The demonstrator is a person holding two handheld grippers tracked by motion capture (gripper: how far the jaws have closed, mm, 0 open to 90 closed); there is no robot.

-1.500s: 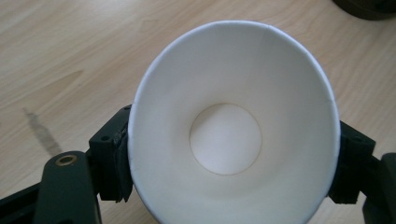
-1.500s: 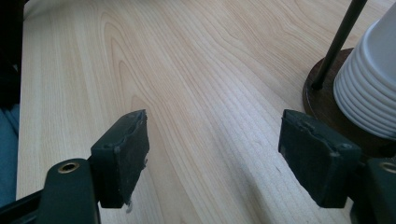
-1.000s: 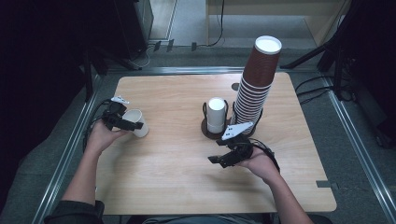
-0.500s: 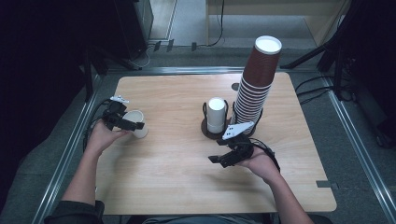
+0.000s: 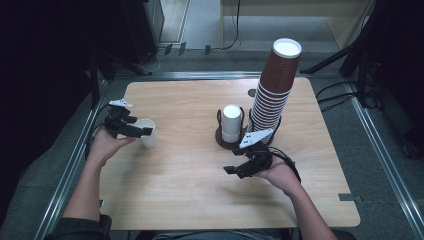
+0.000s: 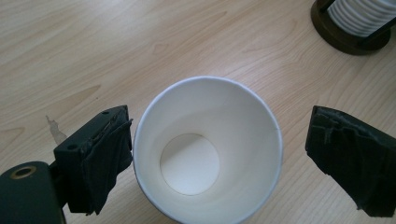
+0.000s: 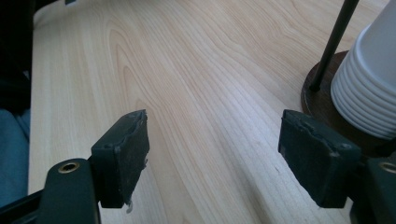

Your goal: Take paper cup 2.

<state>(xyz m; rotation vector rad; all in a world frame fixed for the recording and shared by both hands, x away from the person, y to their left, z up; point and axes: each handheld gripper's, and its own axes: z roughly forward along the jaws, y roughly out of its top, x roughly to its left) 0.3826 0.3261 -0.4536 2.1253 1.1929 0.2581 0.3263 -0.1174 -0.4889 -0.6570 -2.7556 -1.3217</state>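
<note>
A white paper cup (image 5: pixel 148 140) stands upright and empty on the wooden table (image 5: pixel 190 200) near its left edge. My left gripper (image 5: pixel 142 131) straddles it from the left. In the left gripper view the cup (image 6: pixel 205 140) sits between the pads. The left pad (image 6: pixel 105 156) is right beside the rim and the right pad (image 6: pixel 350 158) stands well off it. These jaws have just been opening and do not press the cup. My right gripper (image 5: pixel 235 170) hovers open and empty over the table in front of the cup holder (image 5: pixel 225 142). Bare wood shows between its pads (image 7: pixel 219 154).
A short stack of white cups (image 5: pixel 231 122) sits in the dark holder at mid table, and its edge (image 7: pixel 369 88) shows in the right gripper view. A tall stack of brown cups (image 5: pixel 274 85) rises just right of it. A metal frame (image 5: pixel 75 165) borders the table.
Hardly anything differs. The white cup stays at the same spot between the left jaws, and the right hand has kept still.
</note>
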